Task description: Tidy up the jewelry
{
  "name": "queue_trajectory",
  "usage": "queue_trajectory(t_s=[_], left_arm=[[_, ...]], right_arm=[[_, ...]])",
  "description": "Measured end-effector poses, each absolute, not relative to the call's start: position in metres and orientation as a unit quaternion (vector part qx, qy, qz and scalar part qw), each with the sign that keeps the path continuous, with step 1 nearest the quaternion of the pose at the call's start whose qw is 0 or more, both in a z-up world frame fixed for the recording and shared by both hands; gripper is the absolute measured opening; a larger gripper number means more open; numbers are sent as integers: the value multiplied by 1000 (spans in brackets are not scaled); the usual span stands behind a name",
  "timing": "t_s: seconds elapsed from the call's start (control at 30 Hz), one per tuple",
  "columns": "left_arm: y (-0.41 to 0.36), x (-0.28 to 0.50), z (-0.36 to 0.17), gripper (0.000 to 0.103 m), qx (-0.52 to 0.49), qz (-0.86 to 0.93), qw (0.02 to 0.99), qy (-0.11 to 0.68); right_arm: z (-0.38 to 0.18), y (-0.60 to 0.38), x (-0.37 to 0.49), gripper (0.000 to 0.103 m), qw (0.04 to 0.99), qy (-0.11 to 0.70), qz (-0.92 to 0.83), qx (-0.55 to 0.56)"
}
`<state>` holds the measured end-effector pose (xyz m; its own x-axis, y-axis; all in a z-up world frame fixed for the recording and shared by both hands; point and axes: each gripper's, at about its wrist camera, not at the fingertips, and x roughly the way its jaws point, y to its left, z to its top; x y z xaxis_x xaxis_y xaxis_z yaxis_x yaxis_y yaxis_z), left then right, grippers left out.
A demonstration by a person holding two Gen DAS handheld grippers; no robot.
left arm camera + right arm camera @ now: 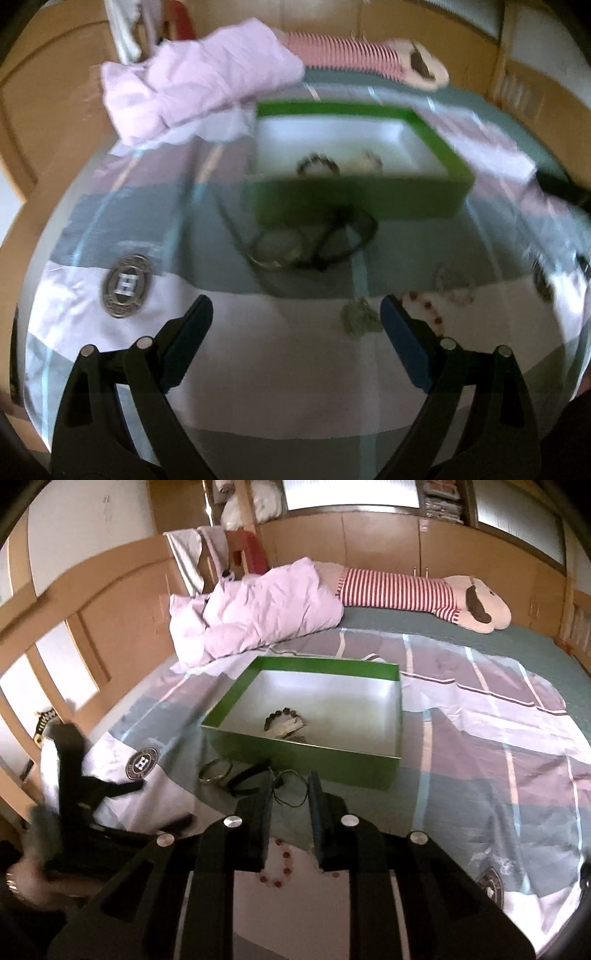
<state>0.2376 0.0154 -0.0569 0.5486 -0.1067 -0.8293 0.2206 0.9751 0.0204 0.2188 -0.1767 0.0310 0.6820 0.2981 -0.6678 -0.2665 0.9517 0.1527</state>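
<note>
A green box [354, 201] [306, 753] with a white inside stands on the bed. In it lie a dark bead bracelet [282, 714] [317, 166] and a pale silvery piece [290, 727]. In front of the box lie a metal bangle [215, 771] and black cords [332, 240]. My left gripper [295, 310] hangs open over the sheet, with a silver chain clump [358, 315] just inside its right finger and a red bead bracelet [424, 308] [277, 866] beyond. My right gripper [290, 786] shows a narrow gap with a thin black cord [290, 797] seen through it; I cannot tell if the cord is gripped.
A crumpled pink quilt [258, 605] and a striped plush toy [424, 594] lie behind the box. The striped sheet bears round printed emblems [125, 284]. A wooden headboard [110, 602] runs along the left. The left gripper's blurred black body [70, 775] shows at the left.
</note>
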Motion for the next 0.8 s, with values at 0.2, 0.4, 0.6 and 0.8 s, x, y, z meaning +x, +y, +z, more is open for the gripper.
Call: queue_trajectory(t_s=[0.2, 0.4, 0.6, 0.8], left_arm=[[-16, 241, -95, 66, 100, -111, 854, 499], [-16, 247, -110, 34, 85, -118, 844, 516], [-17, 243, -102, 5, 80, -133, 850, 503], [1, 228, -49, 5, 36, -153, 881, 447]], right_arm=[[26, -193, 215, 19, 914, 377, 148, 25], [29, -198, 210, 19, 915, 372, 153, 24], [35, -199, 206, 19, 919, 361, 155, 22], [38, -201, 205, 19, 921, 357, 153, 27]])
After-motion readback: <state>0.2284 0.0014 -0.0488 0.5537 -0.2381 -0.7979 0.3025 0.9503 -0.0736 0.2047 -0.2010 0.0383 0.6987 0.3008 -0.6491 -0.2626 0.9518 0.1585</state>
